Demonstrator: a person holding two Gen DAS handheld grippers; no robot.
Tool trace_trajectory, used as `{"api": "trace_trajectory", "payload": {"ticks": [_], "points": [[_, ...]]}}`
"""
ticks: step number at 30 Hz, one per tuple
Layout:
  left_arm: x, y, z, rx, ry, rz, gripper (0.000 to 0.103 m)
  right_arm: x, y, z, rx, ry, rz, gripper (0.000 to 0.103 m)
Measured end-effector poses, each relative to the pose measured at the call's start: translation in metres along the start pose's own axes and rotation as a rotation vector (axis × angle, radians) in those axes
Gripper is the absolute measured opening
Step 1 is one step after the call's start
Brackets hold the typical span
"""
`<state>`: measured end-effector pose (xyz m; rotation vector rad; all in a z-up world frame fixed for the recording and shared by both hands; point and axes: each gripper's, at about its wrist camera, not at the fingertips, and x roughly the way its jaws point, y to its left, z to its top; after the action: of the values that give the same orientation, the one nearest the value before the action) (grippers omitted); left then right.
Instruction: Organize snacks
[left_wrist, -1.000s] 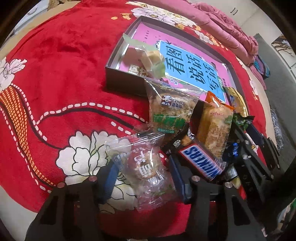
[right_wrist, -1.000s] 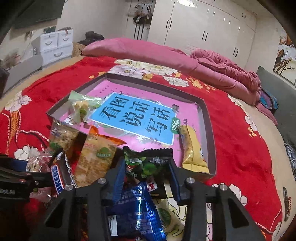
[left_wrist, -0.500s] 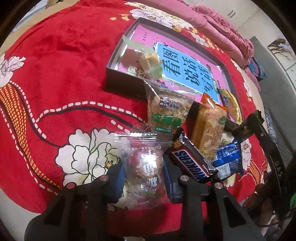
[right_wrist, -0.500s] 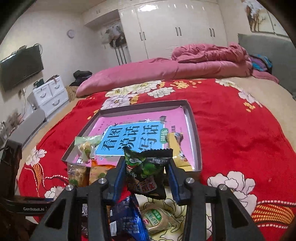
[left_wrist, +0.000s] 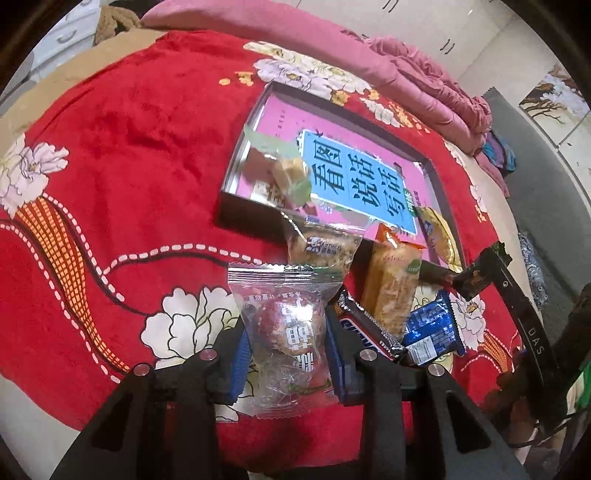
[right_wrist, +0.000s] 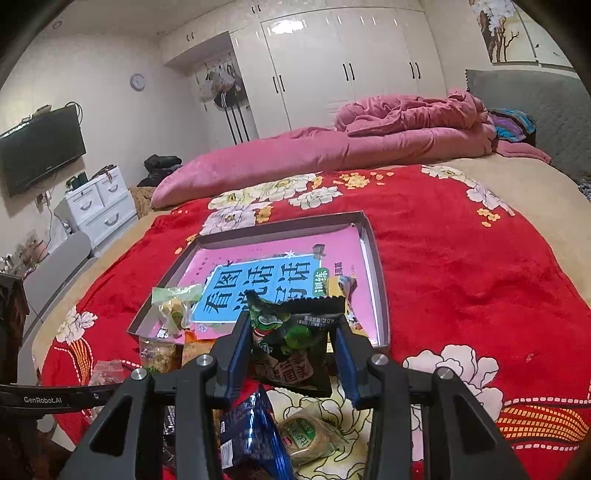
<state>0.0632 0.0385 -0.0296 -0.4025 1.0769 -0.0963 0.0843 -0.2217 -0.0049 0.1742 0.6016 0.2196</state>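
Note:
My left gripper (left_wrist: 284, 363) is shut on a clear packet with a red round snack (left_wrist: 286, 332), held above the red blanket. My right gripper (right_wrist: 293, 360) is shut on a dark green snack packet (right_wrist: 291, 343), lifted in front of the shallow grey box (right_wrist: 380, 295) with the pink and blue book inside. The box also shows in the left wrist view (left_wrist: 243, 214). A green-wrapped candy (left_wrist: 288, 171) and a yellow packet (left_wrist: 437, 236) lie in the box. A granola packet (left_wrist: 321, 247), an orange packet (left_wrist: 391, 280), a Snickers bar (left_wrist: 365, 328) and a blue packet (left_wrist: 432, 328) lie before it.
The right gripper with its dark packet shows at the right of the left wrist view (left_wrist: 476, 277). A blue packet (right_wrist: 251, 428) and a round green-labelled snack (right_wrist: 306, 435) lie under the right gripper. Pink quilts (right_wrist: 332, 151) are piled at the bed's far side.
Both grippers have risen with their packets. The left one closed on the clear red-snack packet and lifted it; the right one lifted the green packet higher above the pile.

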Motion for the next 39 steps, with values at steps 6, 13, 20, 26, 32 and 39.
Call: {"api": "trace_trajectory", "payload": {"ticks": [6,13,20,26,32,39], "points": [[-0.006,-0.006,0.002,0.02,-0.027,0.004,0.037,-0.003,0.002,0.0,-0.004,-0.008,0.005,0.042],[-0.011,-0.015,0.007,0.047,-0.045,0.001,0.037,-0.004,0.003,0.0,-0.004,-0.015,0.013,0.042],[-0.011,-0.025,0.014,0.055,-0.053,-0.01,0.037,-0.005,0.007,0.002,-0.007,-0.019,0.02,0.042],[-0.01,-0.035,0.022,0.072,-0.063,-0.012,0.037,-0.003,0.008,0.002,-0.006,-0.02,0.024,0.042],[-0.011,-0.039,0.032,0.077,-0.08,-0.014,0.037,-0.002,0.008,0.005,0.002,-0.027,0.024,0.042],[-0.011,-0.045,0.041,0.086,-0.099,-0.015,0.037,0.001,0.011,0.01,-0.006,-0.042,0.022,0.042]]}}
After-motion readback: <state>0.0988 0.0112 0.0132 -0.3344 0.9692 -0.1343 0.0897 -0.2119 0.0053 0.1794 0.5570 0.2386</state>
